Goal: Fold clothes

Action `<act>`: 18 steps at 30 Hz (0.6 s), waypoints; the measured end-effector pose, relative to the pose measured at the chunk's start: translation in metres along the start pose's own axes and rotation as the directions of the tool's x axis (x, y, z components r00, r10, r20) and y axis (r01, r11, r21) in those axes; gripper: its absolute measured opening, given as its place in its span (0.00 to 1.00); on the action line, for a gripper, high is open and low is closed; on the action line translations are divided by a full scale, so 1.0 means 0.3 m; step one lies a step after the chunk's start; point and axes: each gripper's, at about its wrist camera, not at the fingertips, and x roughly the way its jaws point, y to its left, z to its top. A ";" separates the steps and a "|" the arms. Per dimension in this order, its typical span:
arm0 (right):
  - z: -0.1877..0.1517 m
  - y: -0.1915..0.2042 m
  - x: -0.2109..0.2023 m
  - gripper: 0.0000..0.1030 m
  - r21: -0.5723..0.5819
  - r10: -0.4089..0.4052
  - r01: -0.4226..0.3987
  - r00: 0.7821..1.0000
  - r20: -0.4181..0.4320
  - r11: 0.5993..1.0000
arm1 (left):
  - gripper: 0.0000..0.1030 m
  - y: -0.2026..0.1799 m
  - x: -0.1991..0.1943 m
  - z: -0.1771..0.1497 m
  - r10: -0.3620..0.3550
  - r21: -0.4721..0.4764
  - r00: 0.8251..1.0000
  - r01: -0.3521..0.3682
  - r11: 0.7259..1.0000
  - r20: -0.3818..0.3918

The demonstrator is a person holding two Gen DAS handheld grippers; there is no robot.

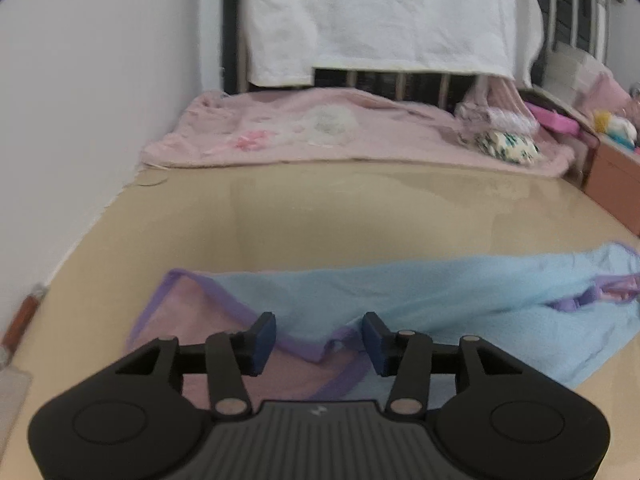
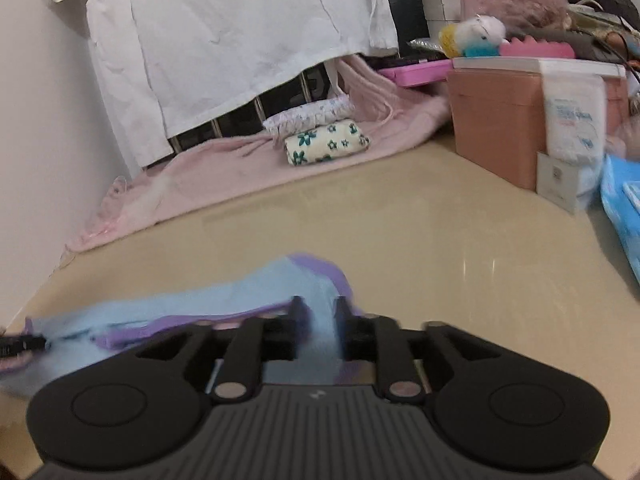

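A light blue garment (image 1: 400, 300) with purple trim and a pink inner side lies crumpled across the beige table (image 1: 320, 216). My left gripper (image 1: 320, 340) hovers open over the garment's left end, and a purple hem runs between its blue pads (image 1: 262, 340). In the right wrist view the same garment (image 2: 180, 308) stretches away to the left. My right gripper (image 2: 322, 320) is shut on its right end, with a band of blue cloth pinched between the narrow fingers. This view is motion-blurred.
A pink blanket (image 1: 320, 132) lies at the back of the table under a hanging white sheet (image 1: 380, 16). Folded floral cloths (image 2: 326, 142) rest on it. A brown box (image 2: 492, 120), a tissue pack (image 2: 572, 120) and a blue package (image 2: 624, 208) crowd the right. A white wall (image 1: 80, 120) borders the left.
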 end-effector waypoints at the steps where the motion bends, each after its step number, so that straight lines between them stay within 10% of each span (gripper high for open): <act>1: 0.001 -0.001 -0.022 0.40 0.005 0.000 0.000 1.000 0.031 1.000 | 0.53 0.023 -0.019 0.001 0.001 -0.027 1.000 -0.001 1.000 0.012; 5: -0.009 0.139 0.012 0.40 -0.110 0.070 -0.067 0.997 0.020 0.992 | 0.55 0.127 -0.008 0.043 0.051 -0.160 0.998 -0.057 0.985 -0.044; 9: -0.020 0.291 0.058 0.40 -0.234 0.143 -0.142 0.990 -0.012 0.962 | 0.24 0.165 0.045 0.094 0.093 -0.195 0.989 -0.115 0.974 -0.115; 18: -0.057 0.529 0.137 0.40 -0.391 0.239 -0.259 0.966 -0.101 0.883 | 0.04 0.169 0.136 0.141 0.073 -0.223 0.987 -0.103 0.969 -0.142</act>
